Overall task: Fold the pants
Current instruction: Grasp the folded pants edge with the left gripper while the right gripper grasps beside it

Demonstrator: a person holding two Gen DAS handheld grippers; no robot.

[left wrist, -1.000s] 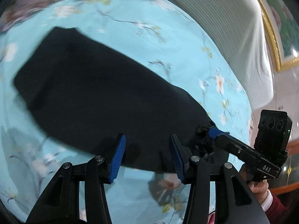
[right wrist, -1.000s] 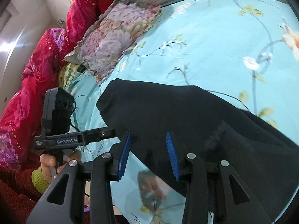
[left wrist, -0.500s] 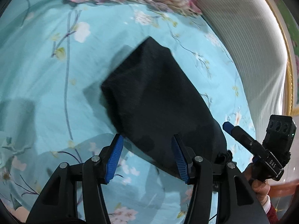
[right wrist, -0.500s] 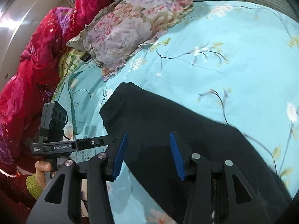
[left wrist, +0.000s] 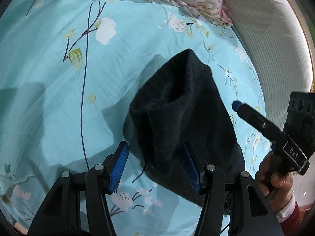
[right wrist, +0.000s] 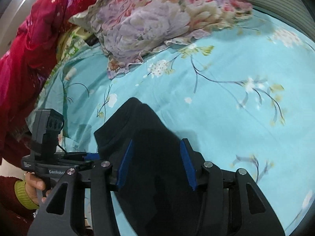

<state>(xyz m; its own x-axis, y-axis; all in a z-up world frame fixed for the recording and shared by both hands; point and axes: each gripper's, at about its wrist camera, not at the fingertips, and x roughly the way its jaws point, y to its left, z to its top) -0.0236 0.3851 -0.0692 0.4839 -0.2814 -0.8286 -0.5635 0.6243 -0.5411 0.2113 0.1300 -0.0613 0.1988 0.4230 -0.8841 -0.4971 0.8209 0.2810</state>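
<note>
The black pants [left wrist: 183, 114] lie folded in a narrow bundle on the blue floral bedsheet [left wrist: 59, 90]. My left gripper [left wrist: 155, 163] is open and empty, its blue pads either side of the bundle's near end, above it. My right gripper [right wrist: 156, 163] is open and empty over the pants [right wrist: 141, 129] too. The right gripper also shows in the left wrist view [left wrist: 254, 116], at the right of the pants. The left gripper shows in the right wrist view [right wrist: 78, 156], at the bundle's left edge.
A flowered pillow [right wrist: 157, 21] lies at the head of the bed, beyond the pants. A red quilt [right wrist: 29, 39] is piled at the left. A ribbed white headboard [left wrist: 271, 45] runs along the right side.
Both grippers have drawn back and risen, still open. The pants now look like a narrower, bunched bundle, further from both cameras, with more of the sheet and pillow in view.
</note>
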